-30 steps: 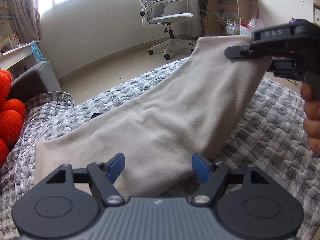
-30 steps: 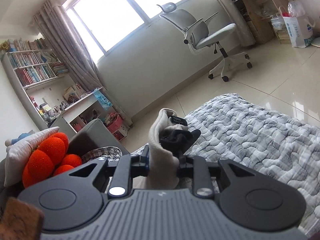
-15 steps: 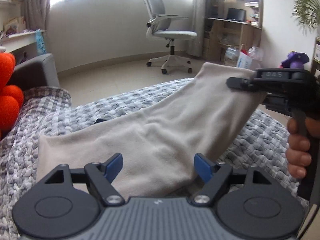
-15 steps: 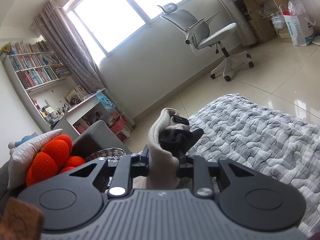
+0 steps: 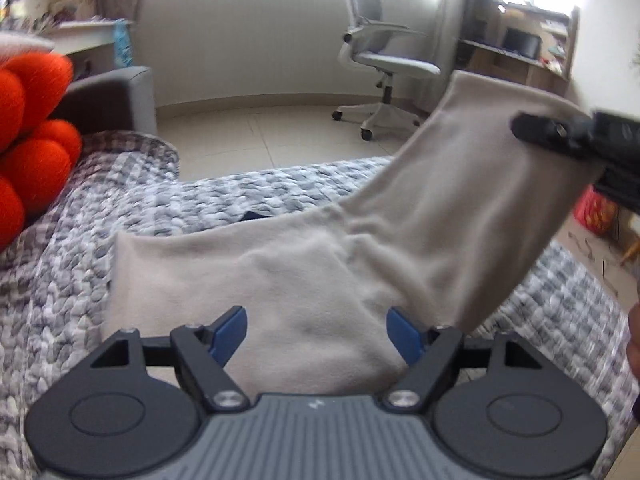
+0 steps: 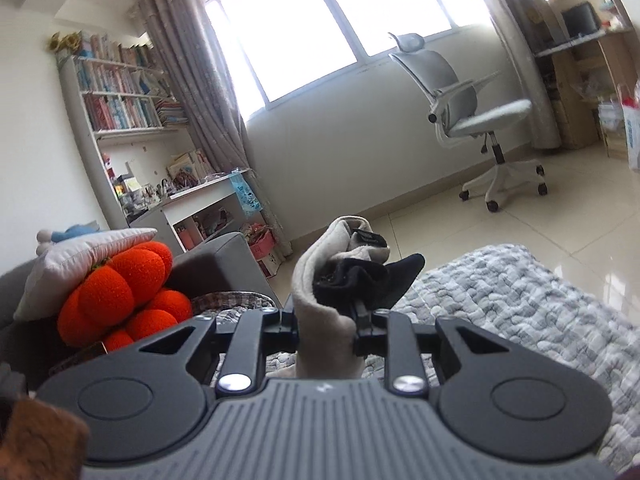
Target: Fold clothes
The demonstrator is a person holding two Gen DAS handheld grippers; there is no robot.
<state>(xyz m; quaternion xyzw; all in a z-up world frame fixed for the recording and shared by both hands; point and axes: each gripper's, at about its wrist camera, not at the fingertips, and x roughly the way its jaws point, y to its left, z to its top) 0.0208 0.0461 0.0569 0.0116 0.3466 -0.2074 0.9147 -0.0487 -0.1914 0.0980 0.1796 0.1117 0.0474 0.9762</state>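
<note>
A beige fleece garment (image 5: 304, 272) lies across the grey patterned blanket (image 5: 72, 272), its right end lifted into the air. My right gripper (image 5: 560, 136) is shut on that raised end at the upper right of the left wrist view. In the right wrist view the same gripper (image 6: 326, 316) pinches a bunch of the beige garment (image 6: 324, 280) with a black lining showing. My left gripper (image 5: 316, 332) is open, its blue pads (image 5: 230, 330) spread just above the near edge of the cloth, holding nothing.
Orange plush cushions (image 5: 32, 120) and a grey sofa arm (image 5: 116, 96) sit at the left. A grey office chair (image 5: 384, 64) stands on the tiled floor beyond the bed. A desk with shelves (image 5: 520, 52) is at the right, a bookshelf (image 6: 120, 92) at the left wall. A hand (image 5: 634, 340) shows at the right edge.
The right gripper has carried the lifted end of the garment leftward, folding it over more. The left gripper has stayed open and swung its view to the left.
</note>
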